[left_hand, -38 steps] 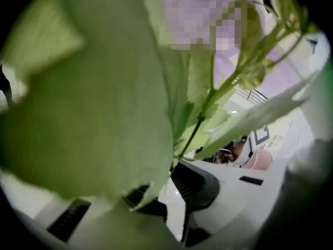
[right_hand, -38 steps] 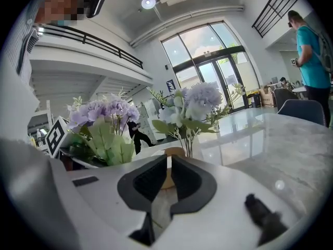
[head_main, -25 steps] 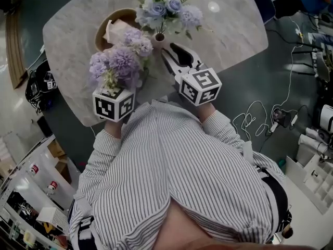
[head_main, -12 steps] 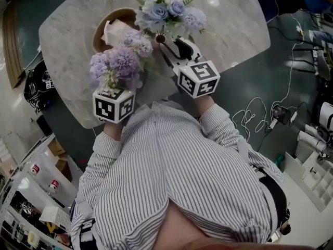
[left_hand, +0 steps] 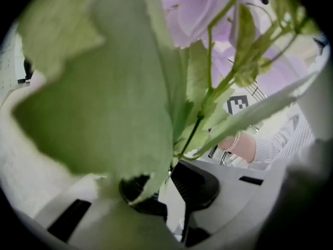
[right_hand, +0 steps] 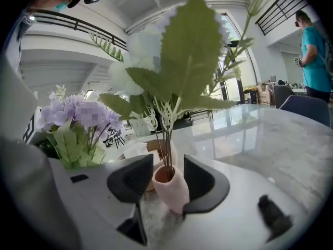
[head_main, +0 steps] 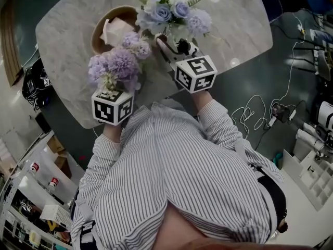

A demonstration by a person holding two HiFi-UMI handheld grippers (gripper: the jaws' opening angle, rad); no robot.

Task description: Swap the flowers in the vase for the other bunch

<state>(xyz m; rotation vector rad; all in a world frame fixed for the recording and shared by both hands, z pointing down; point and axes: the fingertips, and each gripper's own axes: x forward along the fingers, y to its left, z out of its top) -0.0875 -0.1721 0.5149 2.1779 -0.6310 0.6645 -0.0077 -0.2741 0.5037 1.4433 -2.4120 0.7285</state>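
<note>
- Head view showed me the marble table [head_main: 67, 61] with a small pink vase [head_main: 162, 37] standing on it, just beside a brown wooden bowl [head_main: 98, 33].
- That vase held the blue-and-white bunch [head_main: 169, 12], with the stems down its narrow mouth and the blooms spread above it.
- The bowl held a pale crumpled thing [head_main: 117, 29]; I could not tell what it was.
- In the right gripper view, my right gripper [right_hand: 167, 166] had its jaws spread wide on either side of the vase. They had just been opening, the vase stood between them, and there was no squeeze on it.
- In the left gripper view, my left gripper [left_hand: 167, 184] was clenched on the green stems of the purple bunch [left_hand: 203, 14], whose leaves filled most of the picture.
- I held that purple bunch over the near part of the table, left of the vase. Its heads were near the blue-and-white blooms, and it lay in no container.
</note>
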